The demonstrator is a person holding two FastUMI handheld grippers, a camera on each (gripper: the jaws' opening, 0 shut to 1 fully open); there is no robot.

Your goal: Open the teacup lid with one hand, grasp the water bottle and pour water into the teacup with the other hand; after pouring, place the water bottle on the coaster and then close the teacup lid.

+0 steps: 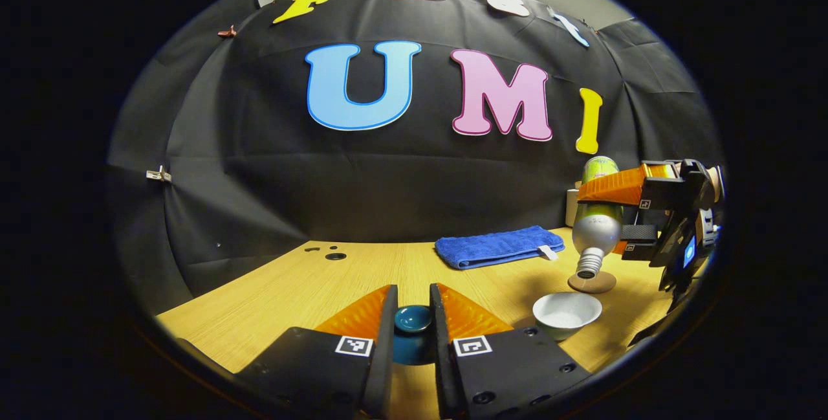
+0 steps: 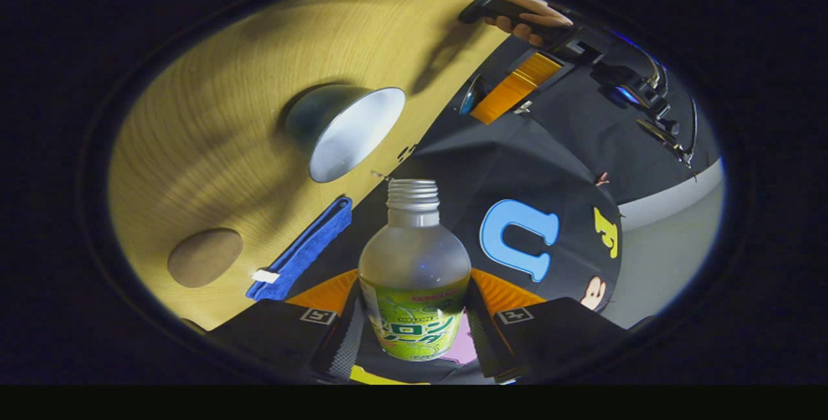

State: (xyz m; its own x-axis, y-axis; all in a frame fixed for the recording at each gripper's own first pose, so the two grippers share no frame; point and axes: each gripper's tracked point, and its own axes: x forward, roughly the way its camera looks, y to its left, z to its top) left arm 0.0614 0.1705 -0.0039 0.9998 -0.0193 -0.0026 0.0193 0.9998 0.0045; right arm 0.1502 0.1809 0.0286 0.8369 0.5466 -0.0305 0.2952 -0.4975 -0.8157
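The teal teacup lid sits between my left gripper's orange fingers, shut on it and held above the table. The white teacup stands uncovered at the right; in the right gripper view the teacup shows its pale inside. My right gripper is shut on the water bottle, which is tipped mouth down, uncapped, over the spot between the teacup and the round cork coaster. From the right gripper the water bottle points forward. No stream of water can be made out.
A folded blue towel lies at the back of the wooden table, left of the coaster. In the right gripper view the coaster, the towel and a hand holding the left gripper appear.
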